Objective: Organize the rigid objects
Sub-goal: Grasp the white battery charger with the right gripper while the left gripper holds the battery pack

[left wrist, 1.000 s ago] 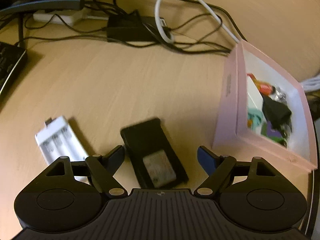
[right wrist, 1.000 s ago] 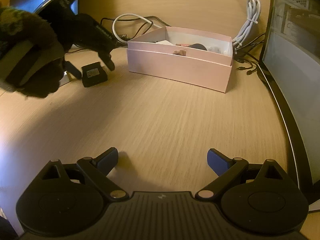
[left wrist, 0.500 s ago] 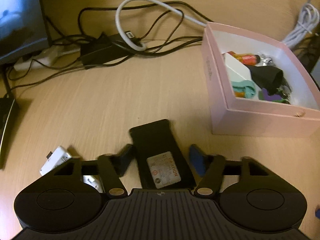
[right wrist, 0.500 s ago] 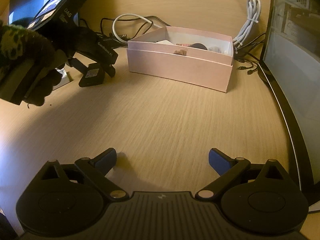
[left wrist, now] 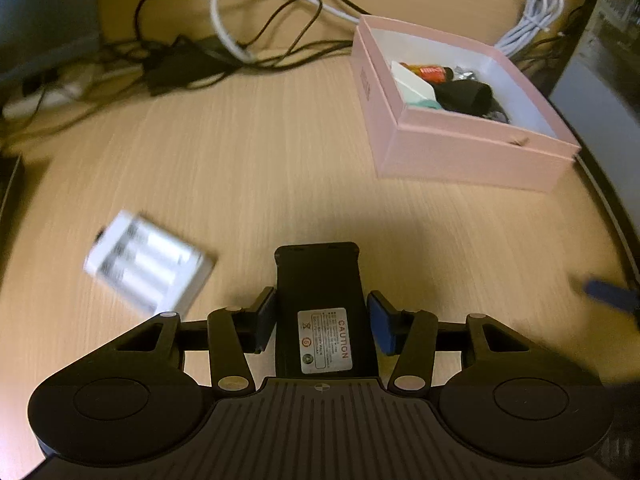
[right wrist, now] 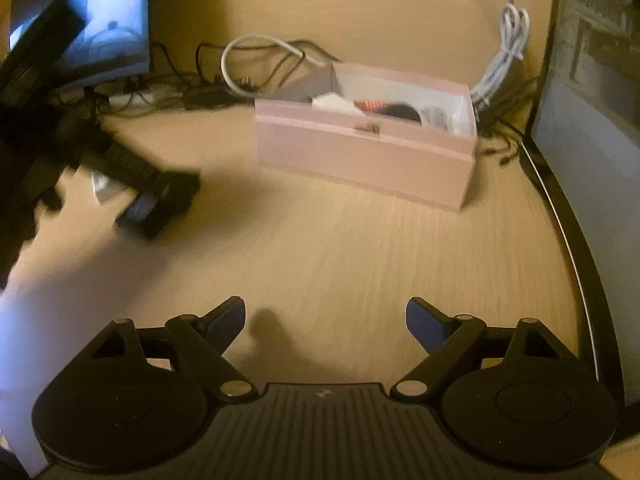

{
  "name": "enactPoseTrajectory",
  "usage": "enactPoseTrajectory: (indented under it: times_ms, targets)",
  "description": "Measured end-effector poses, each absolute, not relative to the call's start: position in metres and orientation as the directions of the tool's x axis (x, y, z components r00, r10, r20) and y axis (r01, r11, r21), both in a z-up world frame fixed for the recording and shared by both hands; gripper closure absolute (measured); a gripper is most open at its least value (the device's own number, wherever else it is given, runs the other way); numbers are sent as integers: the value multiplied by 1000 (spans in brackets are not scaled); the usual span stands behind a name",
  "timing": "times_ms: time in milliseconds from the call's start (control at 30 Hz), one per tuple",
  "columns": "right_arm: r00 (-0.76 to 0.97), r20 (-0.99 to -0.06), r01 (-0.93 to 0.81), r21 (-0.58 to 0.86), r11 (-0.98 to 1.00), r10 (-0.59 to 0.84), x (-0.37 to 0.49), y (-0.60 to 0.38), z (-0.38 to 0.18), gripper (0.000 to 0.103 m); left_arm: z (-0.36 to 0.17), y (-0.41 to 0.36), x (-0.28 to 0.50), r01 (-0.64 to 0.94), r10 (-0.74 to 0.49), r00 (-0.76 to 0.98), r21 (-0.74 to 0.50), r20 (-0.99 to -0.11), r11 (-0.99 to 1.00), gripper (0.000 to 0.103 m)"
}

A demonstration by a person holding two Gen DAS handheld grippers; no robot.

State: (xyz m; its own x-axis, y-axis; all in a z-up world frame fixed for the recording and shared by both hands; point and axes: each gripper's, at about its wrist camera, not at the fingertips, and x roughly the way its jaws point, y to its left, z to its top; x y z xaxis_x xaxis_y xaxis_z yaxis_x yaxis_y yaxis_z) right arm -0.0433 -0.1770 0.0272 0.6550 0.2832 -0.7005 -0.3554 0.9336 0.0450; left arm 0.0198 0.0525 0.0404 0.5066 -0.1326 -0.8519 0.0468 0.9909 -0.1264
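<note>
Dim, warm yellow-orange cast in both views; strong fisheye bending and darkening toward edges. Motion blur on white battery pack [left wrist: 148, 262], left gripper [right wrist: 154, 200] and monitor [right wrist: 80, 24]. Soft shadows on desk [right wrist: 360, 256] beneath grippers.

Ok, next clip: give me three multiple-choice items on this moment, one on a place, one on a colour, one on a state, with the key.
1. Where does the white battery charger lie?
A. inside the box
B. on the desk, left of the left gripper
C. on the cables

2. What colour is the open box?
A. pink
B. green
C. black

3. How is the left gripper?
A. wide open over bare desk
B. shut on a cable
C. shut on the black battery pack

Key: 1 B, the charger rests on bare wood beside the left finger. 2 A, the box walls are pink. 3 C, both blue pads press the pack's sides, while the right gripper stands open and empty.
</note>
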Motion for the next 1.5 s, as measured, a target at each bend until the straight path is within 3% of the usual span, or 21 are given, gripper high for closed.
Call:
enactPoseTrajectory:
  times_ms: [167,567,867,967,1033,1233,1500]
  targets:
    - [649,-686,-402,59,914,330,-20,-144,45,14,45,93,-25,18,-159,511,-175,-845,984,49]
    - [540,-693,-664,-3,748,477,-5,9,53,14,46,218,-98,-201,-13,533,-141,-846,969,49]
    - [519,-724,-645,16,764,454,32,80,32,15,44,226,-104,-100,-50,566,-128,-823,987,50]
    - [521,-726,-617,42,786,448,36,85,28,32,43,230,-101,-64,-81,561,-141,-824,988,50]
    - [524,-736,-590,50,806,429,35,84,31,51,43,230,-96,-36,-106,558,-152,-823,988,50]
    - [565,-753,-514,-3,858,336,4,51,44,53,40,210,-77,72,-184,555,-173,-811,982,50]
    - [638,-757,-275,-57,960,138,-32,-54,58,54,38,148,-46,219,-306,525,-221,-794,950,50]
